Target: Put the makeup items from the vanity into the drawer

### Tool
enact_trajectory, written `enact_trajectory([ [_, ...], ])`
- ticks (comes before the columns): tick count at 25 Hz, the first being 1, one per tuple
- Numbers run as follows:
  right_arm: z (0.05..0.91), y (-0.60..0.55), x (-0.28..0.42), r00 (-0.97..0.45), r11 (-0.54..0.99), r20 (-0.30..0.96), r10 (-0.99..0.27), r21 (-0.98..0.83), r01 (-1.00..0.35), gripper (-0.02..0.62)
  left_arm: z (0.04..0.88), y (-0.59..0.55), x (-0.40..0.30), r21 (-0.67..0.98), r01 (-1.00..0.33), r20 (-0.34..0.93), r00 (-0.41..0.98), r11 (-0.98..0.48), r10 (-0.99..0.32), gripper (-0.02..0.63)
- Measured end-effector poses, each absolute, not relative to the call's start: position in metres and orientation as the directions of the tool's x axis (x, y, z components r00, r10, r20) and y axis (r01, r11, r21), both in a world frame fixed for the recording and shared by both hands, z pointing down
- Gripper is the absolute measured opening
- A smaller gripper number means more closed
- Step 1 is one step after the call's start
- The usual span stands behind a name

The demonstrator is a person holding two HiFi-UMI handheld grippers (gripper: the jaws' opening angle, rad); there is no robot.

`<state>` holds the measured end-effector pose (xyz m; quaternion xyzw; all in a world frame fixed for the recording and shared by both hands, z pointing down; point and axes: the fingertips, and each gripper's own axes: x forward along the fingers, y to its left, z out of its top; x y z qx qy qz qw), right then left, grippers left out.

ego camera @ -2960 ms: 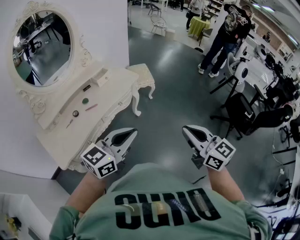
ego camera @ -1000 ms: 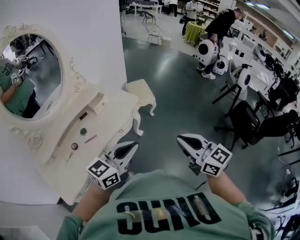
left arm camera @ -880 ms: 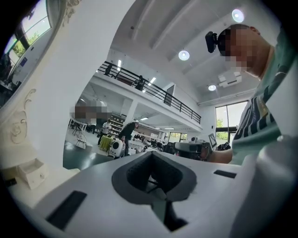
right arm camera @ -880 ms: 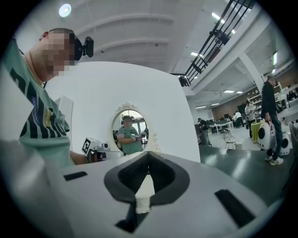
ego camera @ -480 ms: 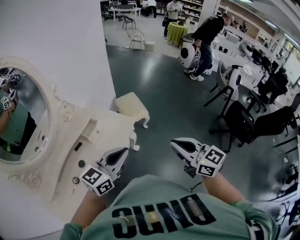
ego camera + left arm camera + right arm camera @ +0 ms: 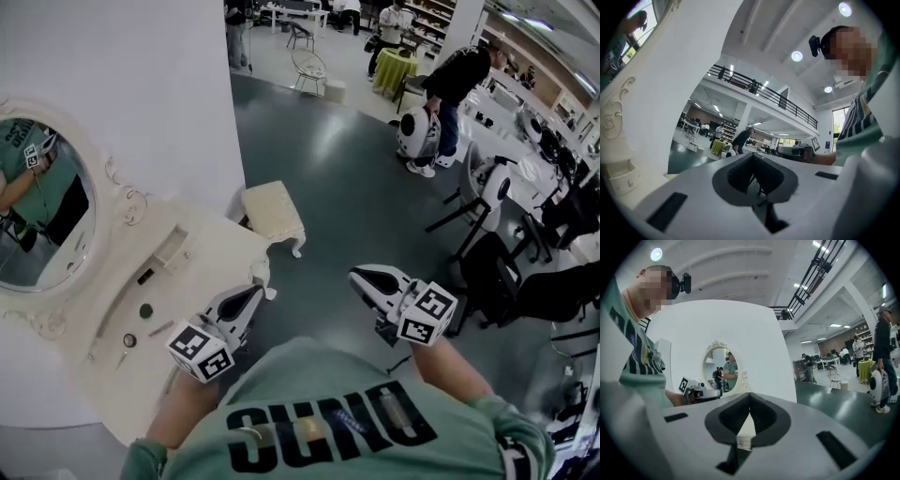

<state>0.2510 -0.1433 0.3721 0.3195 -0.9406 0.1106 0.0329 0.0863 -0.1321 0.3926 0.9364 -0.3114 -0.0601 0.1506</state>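
The cream vanity [image 6: 202, 258] with its oval mirror [image 6: 42, 220] stands at the left of the head view. On its top lie a green round item [image 6: 145, 310], a small round compact [image 6: 128, 340], a pink stick [image 6: 161, 328] and a thin pencil [image 6: 122, 359]. My left gripper [image 6: 255, 292] hovers over the vanity's front right corner, shut and empty, a little right of the items. My right gripper [image 6: 361, 277] is in the air over the floor, also shut and empty. In the left gripper view, the left gripper [image 6: 753, 157] points past the vanity's small top drawer [image 6: 621, 173].
A cream stool [image 6: 272, 214] stands just beyond the vanity's right end. A small drawer box [image 6: 173, 248] sits on the vanity top. Black office chairs [image 6: 492, 272] and desks crowd the right side. A person [image 6: 450, 80] with a white robot [image 6: 417, 131] is far across the dark floor.
The head view has swung, so the mirror and vanity slid left, then back right a little. Both grippers stay shut in front of the chest. The far person walked on with the white robot.
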Motion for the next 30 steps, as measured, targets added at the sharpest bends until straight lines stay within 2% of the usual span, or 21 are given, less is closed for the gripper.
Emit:
enact_trajectory([
  [5,0.373,-0.165,0.249,-0.815,0.800,0.153,-0.559,-0.156,-0.579,0.011,0.400,-0.141,0.082,0.318,-0.612,-0.012,0.761,-0.724,-0.649,0.008],
  [10,0.382,-0.192,0.185,-0.871,0.864,0.183,-0.455,-0.145,-0.482,0.011,0.412,-0.143,0.021,0.330,-0.707,-0.005,0.662,-0.626,-0.750,0.008],
  [15,0.392,-0.209,0.076,-0.933,0.936,0.202,-0.299,-0.127,-0.328,0.011,0.436,-0.129,-0.074,0.345,-0.811,0.039,0.515,-0.472,-0.856,0.008],
  [20,0.425,-0.196,-0.063,-0.971,0.984,0.237,-0.045,-0.155,-0.083,0.011,0.477,-0.082,-0.180,0.368,-0.902,0.127,0.291,-0.227,-0.948,0.008],
  [25,0.469,-0.152,-0.194,-0.951,0.979,0.264,0.162,-0.167,0.121,0.011,0.526,-0.041,-0.278,0.352,-0.934,0.203,0.144,-0.065,-0.969,0.008],
  [30,0.522,-0.099,-0.307,-0.900,0.940,0.287,0.329,-0.189,0.283,0.011,0.586,-0.013,-0.366,0.260,-0.965,0.311,0.049,0.036,-0.949,0.008],
])
